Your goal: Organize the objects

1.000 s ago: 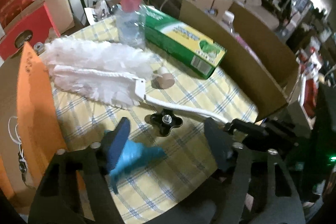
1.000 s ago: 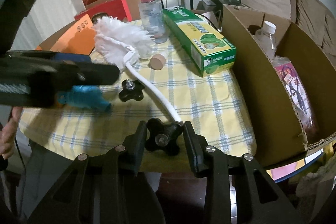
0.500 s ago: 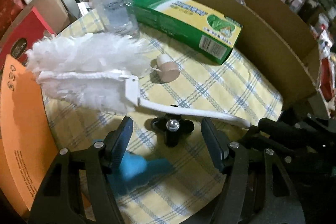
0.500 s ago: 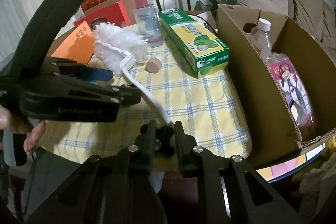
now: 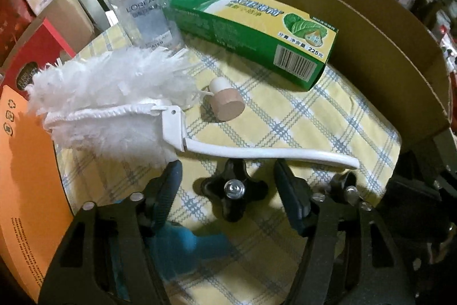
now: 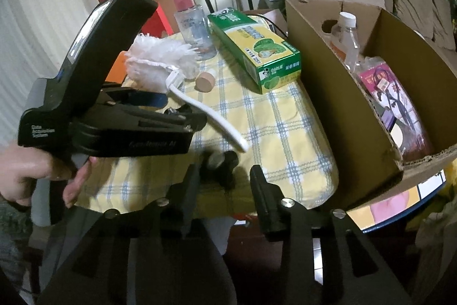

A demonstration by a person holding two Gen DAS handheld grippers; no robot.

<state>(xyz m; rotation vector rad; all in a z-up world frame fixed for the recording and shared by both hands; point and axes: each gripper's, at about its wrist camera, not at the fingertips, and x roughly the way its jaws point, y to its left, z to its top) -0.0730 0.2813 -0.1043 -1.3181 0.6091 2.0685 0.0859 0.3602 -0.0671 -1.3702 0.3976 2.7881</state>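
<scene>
A round worktop (image 5: 328, 122) covered with a yellow checked cloth is seen from two hand-held grippers. The white duster (image 5: 114, 102) serves as the landmark: its fluffy head lies toward the far left, and its curved white handle runs toward the near edge.

The left gripper (image 5: 228, 176) is held just in front of the duster's handle. Its jaws have just been closing, yet they are parted, with a black star-shaped knob (image 5: 232, 192) lying on the cloth between them; the pads are not pressed against it. A blue object (image 5: 197, 242), blurred, is seen beneath this gripper's near side.

The right gripper (image 6: 225, 176) is placed at the tip of the duster's handle. Its jaws have just been opening and stand apart, and a second black knob (image 6: 224, 162), blurred, lies between them untouched. In this view the left gripper's body is held by a hand (image 6: 34, 176) at the left.

Just behind the duster's handle a small cork-coloured stopper (image 5: 227, 103) lies on its side. Beyond the duster's head a clear bottle with a pink cap (image 5: 142, 5) stands upright, and beside it a green and yellow box (image 5: 251, 33) lies flat. Well to the right of the duster, an open cardboard box (image 6: 342, 70) is seen, with a bottle and a packet inside.
</scene>
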